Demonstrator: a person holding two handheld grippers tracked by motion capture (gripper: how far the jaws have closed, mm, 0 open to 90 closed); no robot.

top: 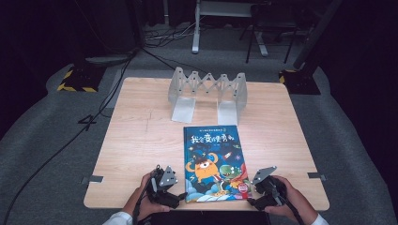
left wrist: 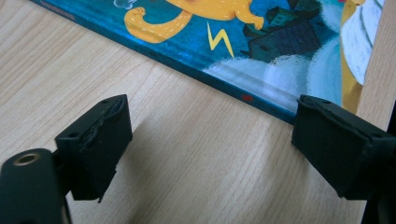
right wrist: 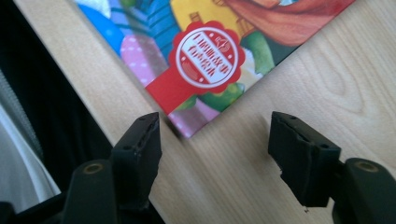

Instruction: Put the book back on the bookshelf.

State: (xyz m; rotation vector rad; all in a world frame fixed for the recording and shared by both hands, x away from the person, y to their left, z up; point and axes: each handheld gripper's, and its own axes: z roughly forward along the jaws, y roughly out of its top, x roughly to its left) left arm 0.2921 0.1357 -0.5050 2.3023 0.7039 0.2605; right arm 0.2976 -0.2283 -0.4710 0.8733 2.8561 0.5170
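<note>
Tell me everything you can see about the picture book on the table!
The book is a thin children's picture book with a glossy blue cover. It shows an orange one-eyed monster, a green creature, a yellow lightning bolt and a red round seal near one lower corner. White and yellow characters run across the top. It lies flat and closed, cover up, on the wooden table, near its front edge and in front of a grey folding stand. The left gripper and right gripper sit open by its lower corners, not gripping it.
</note>
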